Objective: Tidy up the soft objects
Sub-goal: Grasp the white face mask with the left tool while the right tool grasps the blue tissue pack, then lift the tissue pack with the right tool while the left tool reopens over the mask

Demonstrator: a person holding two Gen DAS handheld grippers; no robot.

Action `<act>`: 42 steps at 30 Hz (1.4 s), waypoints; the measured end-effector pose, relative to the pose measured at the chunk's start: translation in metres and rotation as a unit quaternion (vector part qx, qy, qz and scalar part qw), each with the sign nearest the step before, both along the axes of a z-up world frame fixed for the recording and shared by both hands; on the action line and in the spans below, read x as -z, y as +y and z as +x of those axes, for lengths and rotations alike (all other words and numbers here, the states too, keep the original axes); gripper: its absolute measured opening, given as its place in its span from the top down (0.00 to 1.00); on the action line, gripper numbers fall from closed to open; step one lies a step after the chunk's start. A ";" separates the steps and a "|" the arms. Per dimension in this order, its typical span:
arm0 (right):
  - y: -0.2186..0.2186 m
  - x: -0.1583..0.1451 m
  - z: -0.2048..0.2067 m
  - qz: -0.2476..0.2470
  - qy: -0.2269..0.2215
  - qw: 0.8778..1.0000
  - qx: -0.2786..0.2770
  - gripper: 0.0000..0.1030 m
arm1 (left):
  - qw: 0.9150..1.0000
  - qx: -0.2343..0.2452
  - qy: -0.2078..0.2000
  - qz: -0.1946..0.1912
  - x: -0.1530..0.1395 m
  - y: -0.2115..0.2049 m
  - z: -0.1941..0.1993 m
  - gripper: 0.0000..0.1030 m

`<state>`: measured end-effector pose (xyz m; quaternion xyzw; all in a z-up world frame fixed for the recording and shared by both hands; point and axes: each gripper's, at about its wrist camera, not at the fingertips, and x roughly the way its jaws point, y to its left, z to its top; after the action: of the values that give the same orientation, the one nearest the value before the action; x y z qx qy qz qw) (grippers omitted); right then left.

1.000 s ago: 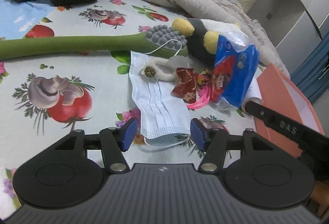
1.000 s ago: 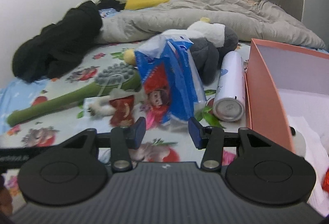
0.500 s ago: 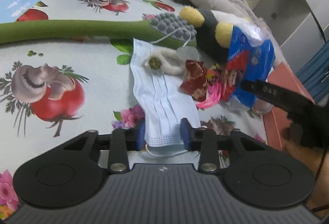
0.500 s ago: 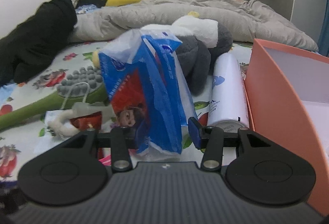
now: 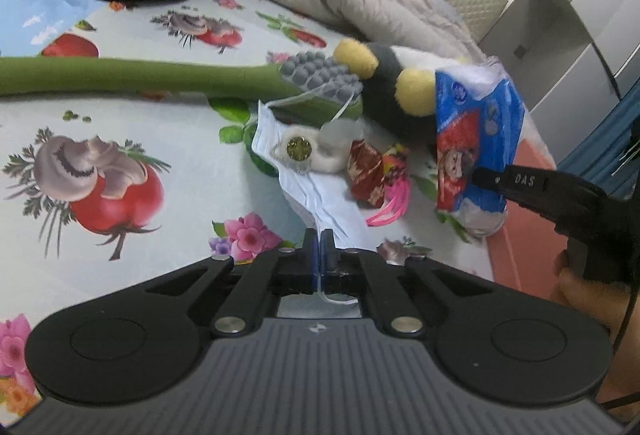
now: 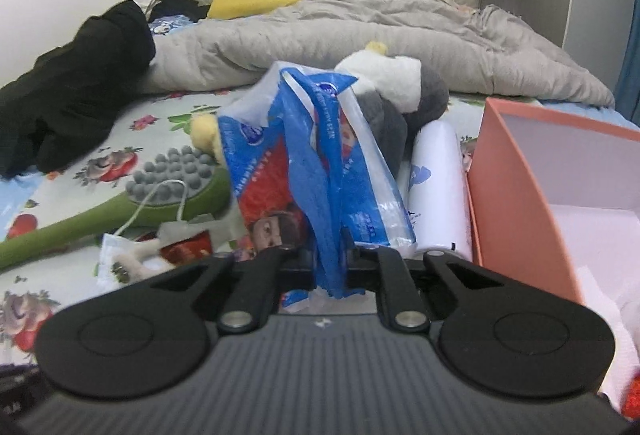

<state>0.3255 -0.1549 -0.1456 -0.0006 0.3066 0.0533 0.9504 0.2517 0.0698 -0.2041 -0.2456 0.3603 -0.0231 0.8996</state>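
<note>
The left gripper point(image 5: 319, 241) has just been closing and now pinches the near end of the face mask point(image 5: 320, 195), which lies on the printed bed sheet point(image 5: 120, 123). The right gripper point(image 6: 330, 259) has also just been closing and clamps the blue tissue pack point(image 6: 320, 163), beside the orange box point(image 6: 516, 195).

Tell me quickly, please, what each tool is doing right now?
Left tool: has just closed, pinching the mask.
Right tool: has just closed, gripping the blue bag.
</note>
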 end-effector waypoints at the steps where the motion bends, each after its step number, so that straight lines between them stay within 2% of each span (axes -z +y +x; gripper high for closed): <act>1: -0.001 -0.004 -0.005 0.001 0.000 1.000 -0.001 0.88 | 1.000 0.000 -0.003 0.000 -0.004 0.000 -0.003 0.99; 7: -0.005 -0.019 -0.035 0.011 0.007 1.000 -0.007 0.92 | 1.000 0.013 -0.018 0.006 -0.030 -0.001 -0.022 0.99; 17: -0.009 -0.025 -0.083 0.023 0.039 0.999 -0.023 0.94 | 0.999 0.023 -0.028 0.022 -0.060 -0.001 -0.067 0.99; 27: -0.002 -0.029 -0.139 0.060 0.076 0.993 -0.060 0.94 | 1.000 0.023 -0.006 0.018 -0.063 0.014 -0.114 0.99; 37: -0.001 -0.011 -0.176 0.080 0.122 0.986 -0.081 0.92 | 0.998 0.016 0.041 0.039 -0.047 0.029 -0.137 0.97; 38: -0.002 -0.011 -0.178 0.078 0.122 0.986 -0.079 0.91 | 0.998 0.016 0.043 0.040 -0.046 0.030 -0.138 0.95; 39: -0.003 -0.011 -0.180 0.078 0.121 0.986 -0.079 0.91 | 0.998 0.015 0.047 0.040 -0.045 0.032 -0.138 0.85; 40: -0.004 -0.012 -0.182 0.080 0.123 0.986 -0.080 0.91 | 0.998 0.013 0.051 0.040 -0.044 0.033 -0.137 0.66; 42: -0.005 -0.013 -0.183 0.080 0.124 0.985 -0.084 0.88 | 0.998 0.010 0.049 0.047 -0.043 0.035 -0.137 0.50</act>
<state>0.1424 -0.1597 -0.1326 0.0561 0.4160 0.1564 0.8941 0.1149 0.1051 -0.1607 -0.2005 0.4075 -0.0026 0.8909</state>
